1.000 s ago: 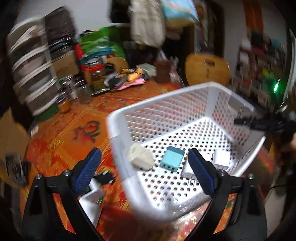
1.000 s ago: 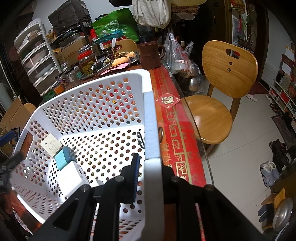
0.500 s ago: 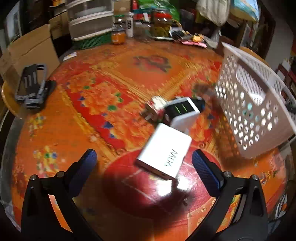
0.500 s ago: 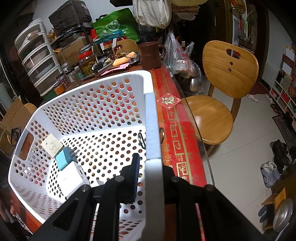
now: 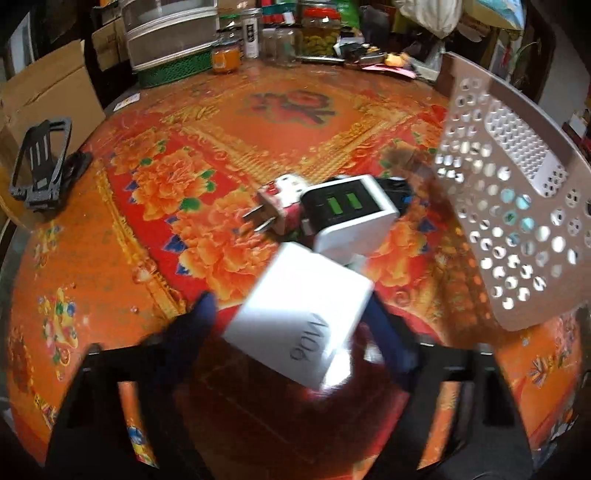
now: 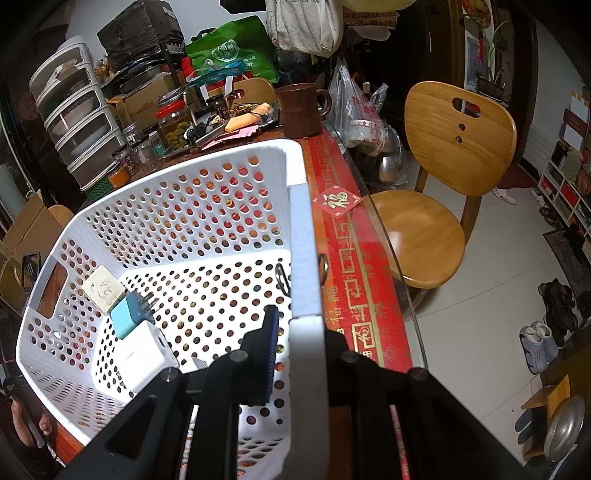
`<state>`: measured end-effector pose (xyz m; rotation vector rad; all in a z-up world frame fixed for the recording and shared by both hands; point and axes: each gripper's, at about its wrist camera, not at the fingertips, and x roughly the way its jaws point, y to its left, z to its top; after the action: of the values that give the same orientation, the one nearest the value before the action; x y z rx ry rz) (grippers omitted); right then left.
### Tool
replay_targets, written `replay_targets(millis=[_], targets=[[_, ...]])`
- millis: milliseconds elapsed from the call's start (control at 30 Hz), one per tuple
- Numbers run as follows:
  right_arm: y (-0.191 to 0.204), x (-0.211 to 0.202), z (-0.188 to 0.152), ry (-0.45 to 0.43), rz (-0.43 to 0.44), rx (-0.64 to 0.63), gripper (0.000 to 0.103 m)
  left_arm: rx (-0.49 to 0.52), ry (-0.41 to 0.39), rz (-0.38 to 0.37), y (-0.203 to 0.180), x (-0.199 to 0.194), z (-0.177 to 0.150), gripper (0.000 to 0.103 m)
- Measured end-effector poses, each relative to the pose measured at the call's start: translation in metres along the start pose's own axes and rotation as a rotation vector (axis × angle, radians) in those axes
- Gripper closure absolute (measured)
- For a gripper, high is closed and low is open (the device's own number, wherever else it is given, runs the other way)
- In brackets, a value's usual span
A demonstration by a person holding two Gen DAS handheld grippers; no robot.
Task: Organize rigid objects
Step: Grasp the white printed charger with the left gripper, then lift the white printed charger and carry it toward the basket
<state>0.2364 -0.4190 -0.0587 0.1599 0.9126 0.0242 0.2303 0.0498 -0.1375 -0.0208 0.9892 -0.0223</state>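
A white charger block (image 5: 299,314) marked 80W lies on the orange tablecloth between the blue pads of my left gripper (image 5: 295,317). The jaws are closing on it, and a thin gap still shows at the left pad (image 5: 203,314). Just beyond it lie a white-and-black charger with green ports (image 5: 351,210) and a small patterned plug (image 5: 280,206). My right gripper (image 6: 295,325) is shut on the near wall of the white perforated basket (image 6: 184,177), which appears tilted (image 5: 517,221) at the right of the left wrist view. Inside it lie a cream plug (image 6: 102,288), a teal charger (image 6: 129,314) and a white charger (image 6: 142,356).
A black folding stand (image 5: 40,162) lies at the table's left edge by a cardboard box (image 5: 48,88). Jars (image 5: 317,37) and plastic drawers (image 5: 170,33) line the far edge. A brown mug (image 6: 301,110) stands behind the basket. A wooden chair (image 6: 443,184) is beside the table.
My left gripper swung from over the basket down to the tabletop and came over the white 80W charger, and its jaws narrowed around it. The right gripper and the basket stayed put.
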Motion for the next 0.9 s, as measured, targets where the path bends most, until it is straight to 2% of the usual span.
replay_targets(millis=[67, 200, 367, 600, 900], targets=[[0.000, 0.000, 0.000, 0.000, -0.001, 0.000, 0.088, 0.014, -0.018, 0.031, -0.005, -0.004, -0.001, 0.042], [0.000, 0.000, 0.000, 0.000, 0.002, 0.000, 0.088, 0.026, -0.079, 0.012, -0.010, -0.017, -0.007, 0.049], [0.001, -0.001, 0.000, 0.001, 0.001, -0.001, 0.088, 0.046, -0.106, 0.041, -0.014, -0.030, -0.007, 0.052], [0.001, -0.001, 0.000, 0.000, 0.001, -0.002, 0.088, 0.004, -0.165, 0.023, -0.005, -0.053, -0.009, 0.054], [0.001, -0.001, 0.000, 0.000, 0.001, -0.001, 0.088, -0.054, -0.234, 0.017, 0.011, -0.086, 0.008, 0.054]])
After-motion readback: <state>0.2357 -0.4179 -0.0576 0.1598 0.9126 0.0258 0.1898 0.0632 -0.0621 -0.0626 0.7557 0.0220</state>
